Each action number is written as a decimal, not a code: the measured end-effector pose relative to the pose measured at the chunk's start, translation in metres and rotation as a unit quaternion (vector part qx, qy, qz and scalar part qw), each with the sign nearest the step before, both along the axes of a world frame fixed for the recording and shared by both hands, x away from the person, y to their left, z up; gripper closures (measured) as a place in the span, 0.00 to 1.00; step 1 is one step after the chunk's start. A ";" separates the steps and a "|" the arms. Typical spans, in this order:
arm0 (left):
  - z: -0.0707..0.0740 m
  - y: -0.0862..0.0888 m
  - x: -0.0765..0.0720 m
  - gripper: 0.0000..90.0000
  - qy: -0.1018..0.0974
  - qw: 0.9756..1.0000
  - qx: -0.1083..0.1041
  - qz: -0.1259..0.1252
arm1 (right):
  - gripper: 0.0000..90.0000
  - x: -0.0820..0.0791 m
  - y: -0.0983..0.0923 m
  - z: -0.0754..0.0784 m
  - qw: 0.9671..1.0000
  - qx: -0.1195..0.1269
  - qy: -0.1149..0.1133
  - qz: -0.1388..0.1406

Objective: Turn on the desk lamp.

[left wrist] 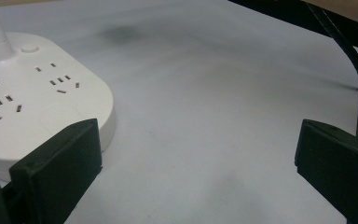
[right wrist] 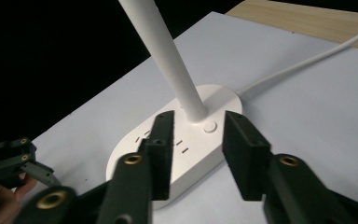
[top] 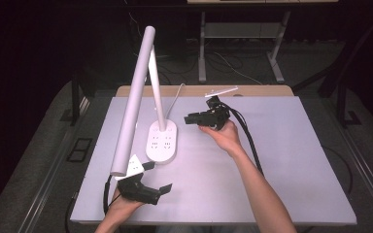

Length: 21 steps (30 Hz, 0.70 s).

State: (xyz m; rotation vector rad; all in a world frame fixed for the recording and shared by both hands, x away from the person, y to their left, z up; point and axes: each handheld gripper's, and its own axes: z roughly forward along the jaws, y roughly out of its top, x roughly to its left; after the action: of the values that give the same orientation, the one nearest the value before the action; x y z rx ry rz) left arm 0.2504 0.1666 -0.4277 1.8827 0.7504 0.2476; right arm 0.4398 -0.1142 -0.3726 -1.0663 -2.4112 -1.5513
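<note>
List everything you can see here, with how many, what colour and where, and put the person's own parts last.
Desk lamp: one, white, left of centre on the table, long head slanting down toward the near left.
Lamp base: one, white, oval, with sockets and a round button.
Cord: one, white, running from the base to the far edge.
Table: one, pale grey top, wooden strip at the far edge.
Left gripper: one, black, near left, jaws wide open.
Right gripper: one, black, right of the base, jaws apart, nothing between.
Forearms: two, from the near edge.
</note>
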 end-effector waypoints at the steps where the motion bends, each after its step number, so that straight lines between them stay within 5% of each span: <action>1: 0.000 0.000 0.000 0.00 0.000 1.000 0.000 0.000 | 0.59 -0.004 -0.005 0.002 1.000 0.000 -0.003 -0.003; 13: 0.000 -0.001 0.001 0.00 0.002 1.000 0.003 -0.001 | 0.00 -0.028 -0.032 0.009 1.000 -0.013 -0.021 -0.018; 21: -0.001 -0.002 0.001 0.00 0.002 1.000 0.004 -0.001 | 0.00 -0.052 -0.054 0.006 0.999 -0.024 -0.034 -0.027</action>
State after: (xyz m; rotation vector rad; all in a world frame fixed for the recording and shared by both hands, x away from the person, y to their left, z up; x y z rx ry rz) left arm 0.2513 0.1643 -0.4285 1.8922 0.7527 0.2461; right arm 0.3878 -0.1683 -0.3665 -1.1125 -2.4961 -1.5793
